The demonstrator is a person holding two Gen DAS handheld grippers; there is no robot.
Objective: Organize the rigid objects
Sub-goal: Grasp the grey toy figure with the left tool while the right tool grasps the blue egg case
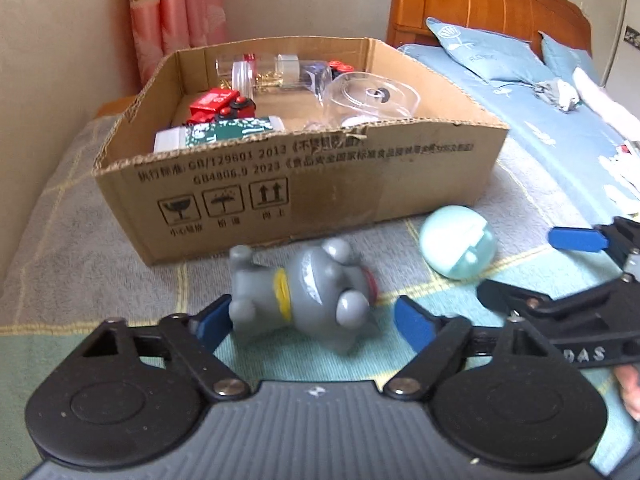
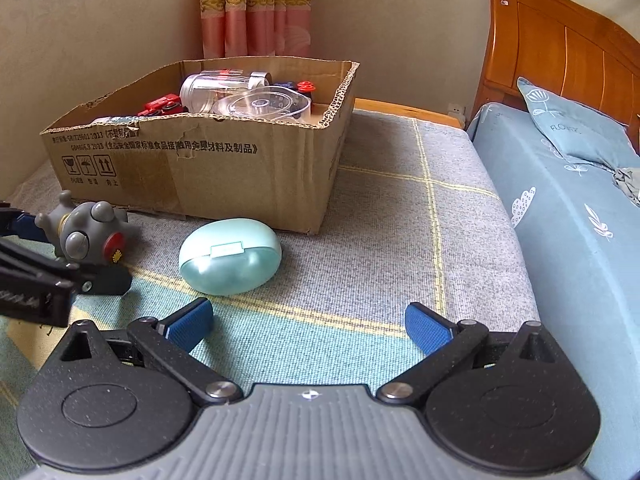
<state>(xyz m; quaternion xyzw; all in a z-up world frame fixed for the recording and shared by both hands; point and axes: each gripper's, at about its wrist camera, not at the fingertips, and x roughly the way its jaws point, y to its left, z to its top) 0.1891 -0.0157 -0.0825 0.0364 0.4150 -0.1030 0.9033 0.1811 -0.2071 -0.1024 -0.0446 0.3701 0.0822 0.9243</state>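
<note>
Grey toy figure (image 1: pixel 308 292) lay before the cardboard box (image 1: pixel 304 184), between the left gripper (image 1: pixel 316 316)'s pads, unclamped. Right gripper (image 2: pixel 308 324) stood empty, spread. Only the right-wrist view showed the mint case (image 2: pixel 230 256)'s latch.

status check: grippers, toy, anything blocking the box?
Left hand-held gripper astride grey toy figure, left pad touching, right pad clear. Right hand-held gripper open, empty, short of mint case. Both items lie before cardboard box; path clear.

Beige wall (image 2: pixel 100 20), pink curtain (image 2: pixel 256 12), wooden headboard (image 2: pixel 560 48).
</note>
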